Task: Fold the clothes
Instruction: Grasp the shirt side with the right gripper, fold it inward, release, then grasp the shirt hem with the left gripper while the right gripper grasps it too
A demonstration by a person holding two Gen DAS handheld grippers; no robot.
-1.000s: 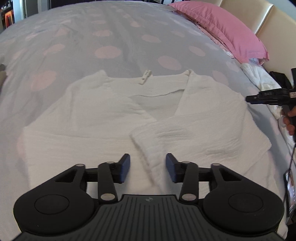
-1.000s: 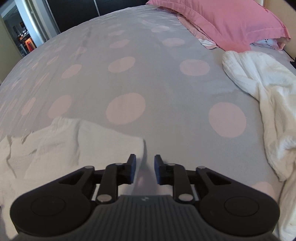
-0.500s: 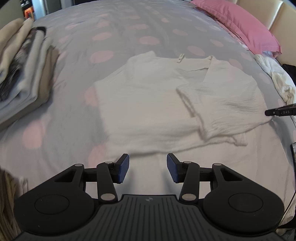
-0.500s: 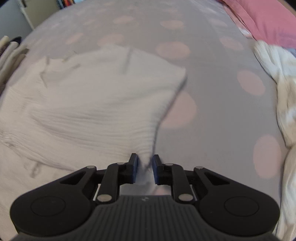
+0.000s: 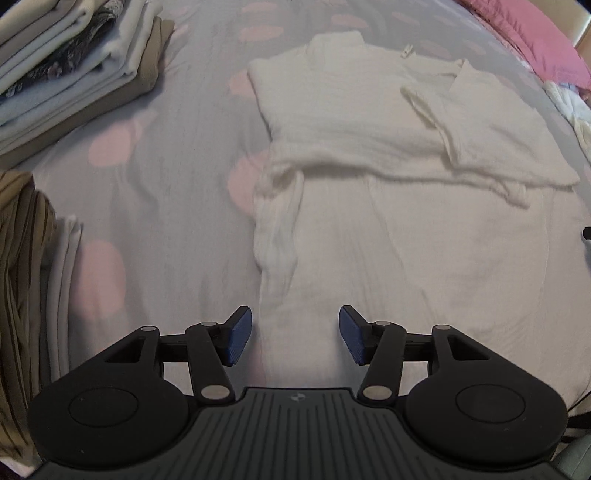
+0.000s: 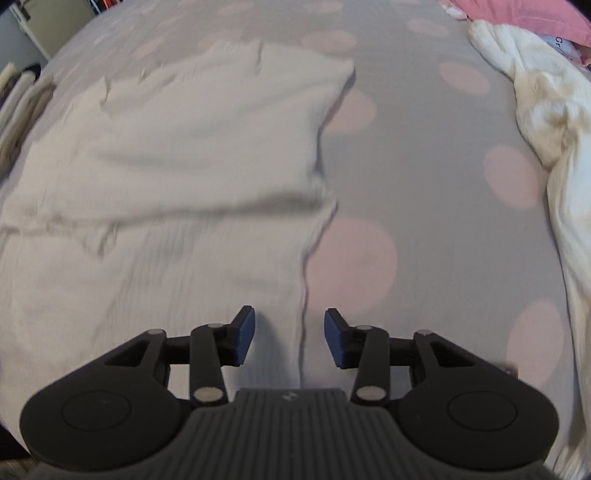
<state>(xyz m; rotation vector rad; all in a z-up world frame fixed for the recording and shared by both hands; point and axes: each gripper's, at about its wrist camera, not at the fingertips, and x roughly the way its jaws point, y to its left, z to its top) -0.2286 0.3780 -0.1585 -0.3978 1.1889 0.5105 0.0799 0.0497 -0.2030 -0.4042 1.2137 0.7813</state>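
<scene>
Left wrist view shows a white crinkled garment (image 5: 388,177) spread flat on the bed (image 5: 177,155), its sleeves already folded in across the chest and its long lower half lying smooth toward the camera. By the look of it, the sideways folds are made and the lengthwise fold, hem up toward the collar, is the step in hand; that is a judgement from how the cloth lies.

The left gripper (image 5: 295,334) has its jaws wide apart and holds nothing. They straddle the garment's left side edge near the hem, the left pad over bare sheet and the right pad over cloth. The right gripper (image 6: 289,341) is likewise parted and empty in the right wrist view, its jaws set either side of the garment's right side edge (image 6: 304,295), which runs straight between them.

The next move would call for both grippers to come down on the hem corners together, pinch every layer, and carry the hem evenly up so the fold stays square. The thin, crinkled weave may slip or bunch if only the top layer is caught.

A stack of folded clothes (image 5: 70,66) sits well apart at the far left, and a rumpled white garment (image 6: 539,110) lies to the right, near the pink pillow (image 5: 535,33).
</scene>
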